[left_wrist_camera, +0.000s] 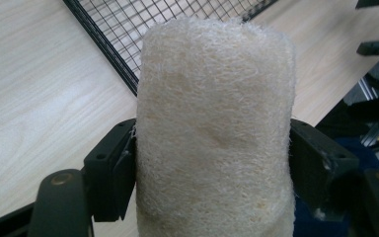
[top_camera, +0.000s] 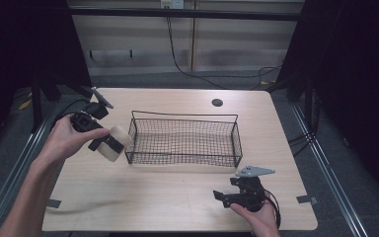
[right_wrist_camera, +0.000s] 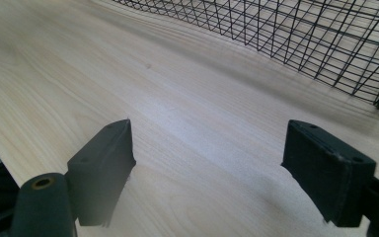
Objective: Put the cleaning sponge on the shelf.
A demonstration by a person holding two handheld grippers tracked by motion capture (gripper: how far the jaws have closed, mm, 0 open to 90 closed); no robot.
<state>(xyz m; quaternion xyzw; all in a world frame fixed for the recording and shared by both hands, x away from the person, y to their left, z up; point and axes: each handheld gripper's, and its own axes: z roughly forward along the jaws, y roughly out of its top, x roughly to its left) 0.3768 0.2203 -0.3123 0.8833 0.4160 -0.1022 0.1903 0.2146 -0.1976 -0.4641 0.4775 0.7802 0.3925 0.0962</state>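
A cream, fibrous loofah roll [top_camera: 116,143] is clamped in my left gripper [top_camera: 109,142], held just off the left end of the black wire basket [top_camera: 237,140]. In the left gripper view the loofah roll [left_wrist_camera: 217,128] stands between both jaws, pressed on each side, with the basket's corner [left_wrist_camera: 113,54] behind it. My right gripper [top_camera: 225,196] rests low near the table's front right, in a hand. Its jaws stand wide apart in the right gripper view [right_wrist_camera: 207,168], nothing between them, with the basket's mesh wall [right_wrist_camera: 296,34] ahead.
The light wooden table [top_camera: 168,197] has a round cable hole [top_camera: 217,102] at the back. Tape marks sit at the front left [top_camera: 53,203] and right [top_camera: 307,199] edges. Dark curtains flank both sides. Bare wood lies in front of the basket.
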